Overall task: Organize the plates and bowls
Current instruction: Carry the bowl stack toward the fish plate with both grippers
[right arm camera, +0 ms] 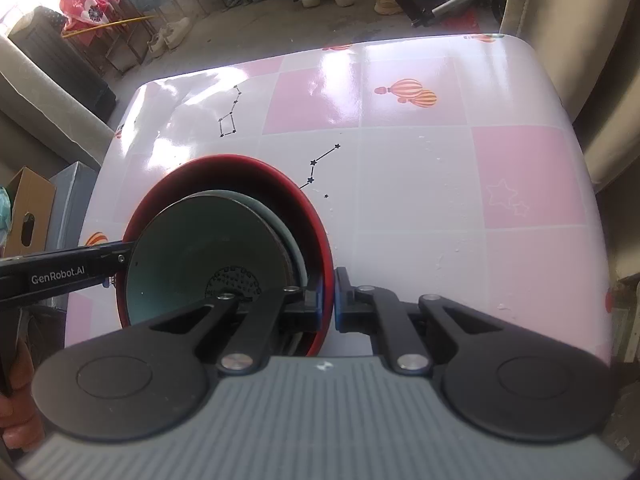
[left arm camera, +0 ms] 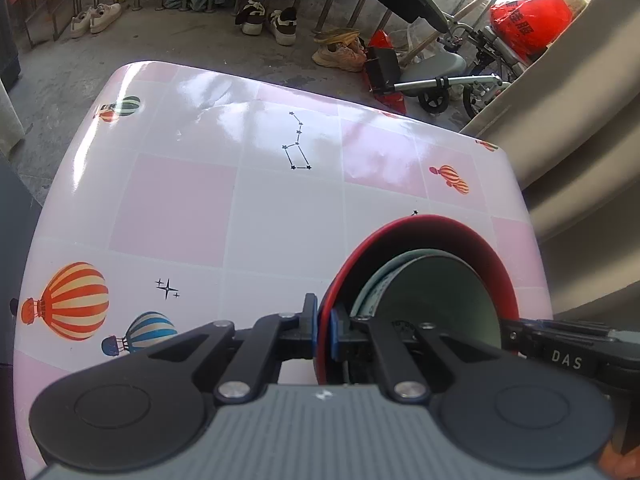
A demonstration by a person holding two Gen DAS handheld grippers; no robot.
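Fingers: left gripper (left arm camera: 324, 334) and right gripper (right arm camera: 328, 300) both pinch tight on the red bowl (right arm camera: 320, 216) rim, one each side.
Bowl: over the table (right arm camera: 400, 200), teal dishes (right arm camera: 208, 248) leaning inside.
Worry: tip it, and they might slide out.

Smaller bowl (right arm camera: 208, 248) nested in the big bowl (right arm camera: 256, 172), over the worktop (right arm camera: 400, 200). Left tongs (left arm camera: 324, 330) pinch its left rim, right tongs (right arm camera: 329, 298) its right rim. Shoes (left arm camera: 268, 20) on floor behind.
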